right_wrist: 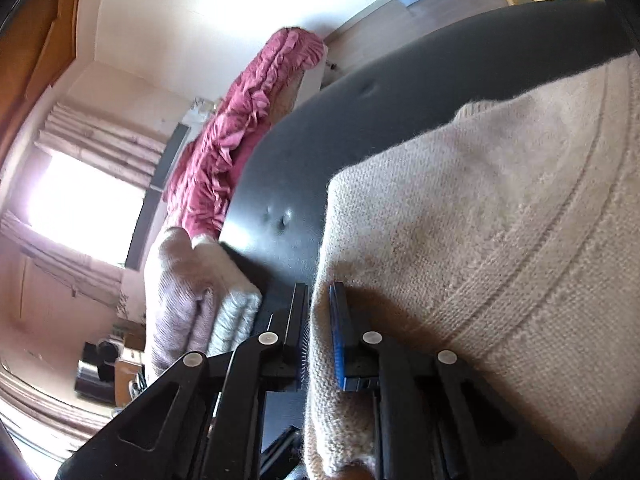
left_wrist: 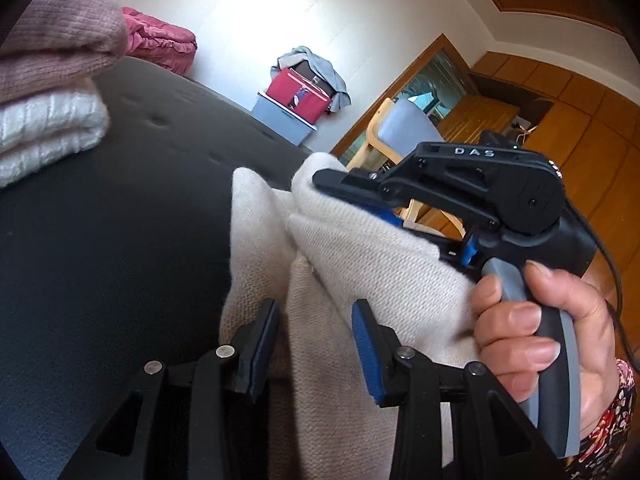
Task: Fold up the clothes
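Observation:
A cream knit sweater (left_wrist: 360,264) hangs bunched over the dark padded surface (left_wrist: 120,220). My left gripper (left_wrist: 316,312) is shut on a thick fold of it at the bottom of the left wrist view. My right gripper (left_wrist: 352,200), held by a hand (left_wrist: 540,320), comes in from the right and is shut on another part of the same sweater. In the right wrist view the sweater (right_wrist: 480,220) fills the right side, its edge pinched between the right gripper (right_wrist: 319,296) pads.
A folded pink knit (left_wrist: 60,40) lies on a folded white knit (left_wrist: 44,128) at the surface's far left, the stack (right_wrist: 188,300) also showing in the right wrist view. A red quilt (left_wrist: 160,40), storage boxes (left_wrist: 296,100) and a wooden chair (left_wrist: 404,128) stand beyond.

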Available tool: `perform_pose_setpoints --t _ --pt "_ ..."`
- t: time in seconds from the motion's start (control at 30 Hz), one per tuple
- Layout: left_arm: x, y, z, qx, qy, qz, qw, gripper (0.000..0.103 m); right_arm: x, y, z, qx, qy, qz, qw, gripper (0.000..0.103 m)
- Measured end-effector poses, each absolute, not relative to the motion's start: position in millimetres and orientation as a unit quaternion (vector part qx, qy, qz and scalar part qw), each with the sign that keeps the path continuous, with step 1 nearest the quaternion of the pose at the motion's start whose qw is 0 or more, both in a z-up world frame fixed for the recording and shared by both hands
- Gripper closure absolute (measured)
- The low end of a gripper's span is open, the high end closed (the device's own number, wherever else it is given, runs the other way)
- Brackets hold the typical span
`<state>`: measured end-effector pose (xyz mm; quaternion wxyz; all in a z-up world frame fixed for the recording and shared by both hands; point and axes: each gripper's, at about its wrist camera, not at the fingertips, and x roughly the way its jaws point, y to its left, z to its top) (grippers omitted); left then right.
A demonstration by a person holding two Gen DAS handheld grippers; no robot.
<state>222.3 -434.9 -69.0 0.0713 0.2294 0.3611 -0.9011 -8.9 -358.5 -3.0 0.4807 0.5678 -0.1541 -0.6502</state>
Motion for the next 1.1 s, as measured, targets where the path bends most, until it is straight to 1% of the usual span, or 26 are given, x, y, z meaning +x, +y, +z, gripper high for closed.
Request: perform_pose_setpoints --t 0.2,0.27,0.33,0.37,0.4,0.47,0.53,0.63,0.7,0.73,0.77,0.8,0.93,1.1 --pt "222 -432 -70 0.226 0.365 -0.901 0.070 0.065 -7 -355 -4 0.586 -0.194 -0.613 0.494 0.088" --pt "224 -431 -70 0.228 0.362 -0.901 0.072 0.065 -1 -344 14 0.562 -0.203 -0.607 0.524 0.088" --pt "224 -430 -69 0.229 0.362 -0.901 0.073 0.065 5 -320 40 0.514 -0.202 -0.624 0.553 0.088" --pt "225 -430 -69 0.229 0.362 -0.901 0.073 0.065 7 -307 53 0.488 -0.201 -0.633 0.566 0.085" --pt "226 -430 -69 0.229 0.362 -0.901 0.073 0.065 10 -291 62 0.465 -0.198 -0.651 0.566 0.080" --pt "228 -429 -69 0.228 0.362 -0.901 0.072 0.065 14 -260 77 0.419 -0.190 -0.689 0.560 0.074" --pt "229 -428 -69 0.227 0.363 -0.901 0.071 0.065 16 -233 80 0.392 -0.175 -0.725 0.538 0.072" --pt "232 -427 -69 0.225 0.366 -0.900 0.071 0.065 19 -199 64 0.382 -0.146 -0.761 0.503 0.072" --pt "235 -428 -69 0.219 0.372 -0.899 0.071 0.065 25 -198 51 0.392 -0.102 -0.770 0.493 0.072" --pt "237 -429 -69 0.217 0.376 -0.898 0.072 0.065 30 -203 45 0.394 -0.080 -0.771 0.493 0.074" --pt "238 -429 -69 0.214 0.379 -0.898 0.072 0.065 37 -208 38 0.396 -0.058 -0.772 0.494 0.081" --pt "241 -430 -69 0.209 0.382 -0.897 0.076 0.065 40 -211 33 0.396 -0.044 -0.770 0.498 0.082" --pt "265 -434 -69 0.173 0.390 -0.897 0.118 0.064 62 -230 21 0.383 0.011 -0.768 0.514 0.082" --pt "283 -441 -70 0.138 0.393 -0.901 0.122 0.064 104 -259 8 0.360 0.081 -0.742 0.559 0.082"
